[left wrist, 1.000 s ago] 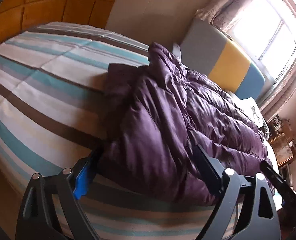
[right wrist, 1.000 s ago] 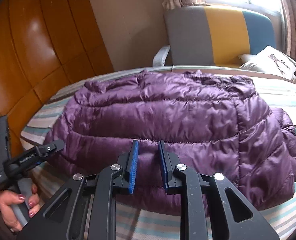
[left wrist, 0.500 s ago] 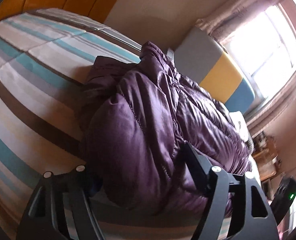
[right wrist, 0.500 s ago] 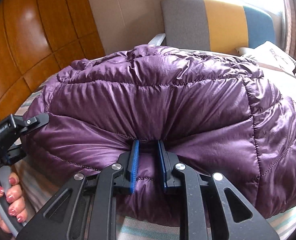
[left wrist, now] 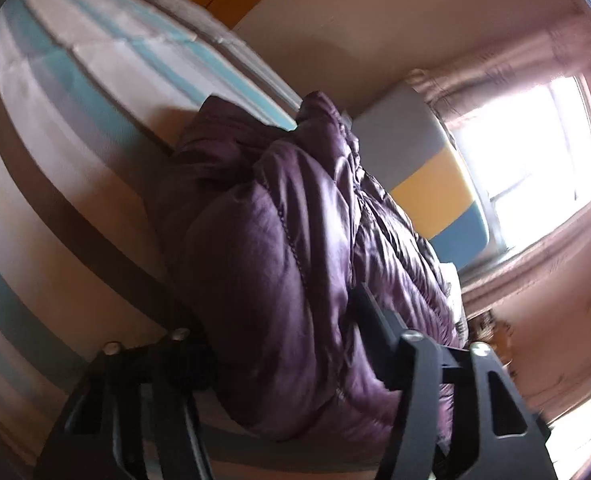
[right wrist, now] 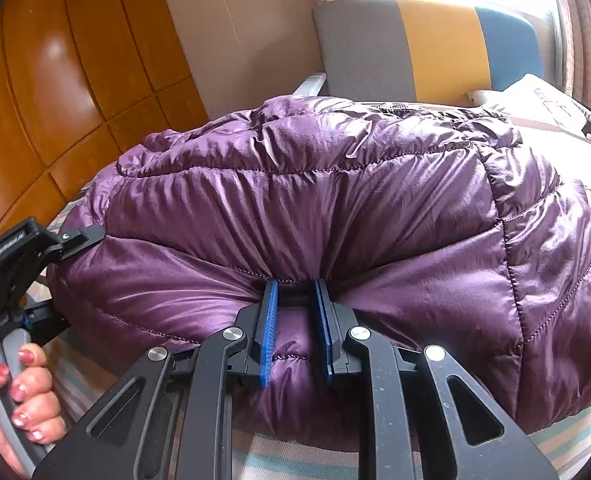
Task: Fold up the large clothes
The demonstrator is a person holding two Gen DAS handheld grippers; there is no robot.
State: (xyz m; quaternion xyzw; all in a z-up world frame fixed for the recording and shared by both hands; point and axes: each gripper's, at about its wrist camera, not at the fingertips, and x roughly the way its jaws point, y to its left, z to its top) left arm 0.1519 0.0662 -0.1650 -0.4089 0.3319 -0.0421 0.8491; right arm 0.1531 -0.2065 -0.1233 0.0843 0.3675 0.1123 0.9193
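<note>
A purple puffer jacket (right wrist: 335, 208) lies bunched on a striped bed (left wrist: 55, 128). My right gripper (right wrist: 295, 292) is shut on the jacket's near hem, blue pads pinching a fold of fabric. In the left wrist view the jacket (left wrist: 279, 264) fills the space between my left gripper's (left wrist: 279, 340) wide-spread fingers, which stand around its thick end; the left fingertip is hidden in shadow under the fabric. The left gripper also shows in the right wrist view (right wrist: 31, 248), at the jacket's left end, held by a hand.
A grey, yellow and blue chair (right wrist: 423, 48) stands beyond the bed by a bright window (left wrist: 535, 152). A white pillow (right wrist: 543, 104) lies at the far right. An orange wooden panel wall (right wrist: 55, 80) runs along the left.
Both grippers have pushed forward and lifted with the jacket's near edge, bunching it higher. The left view has tilted and come closer to the fabric.
</note>
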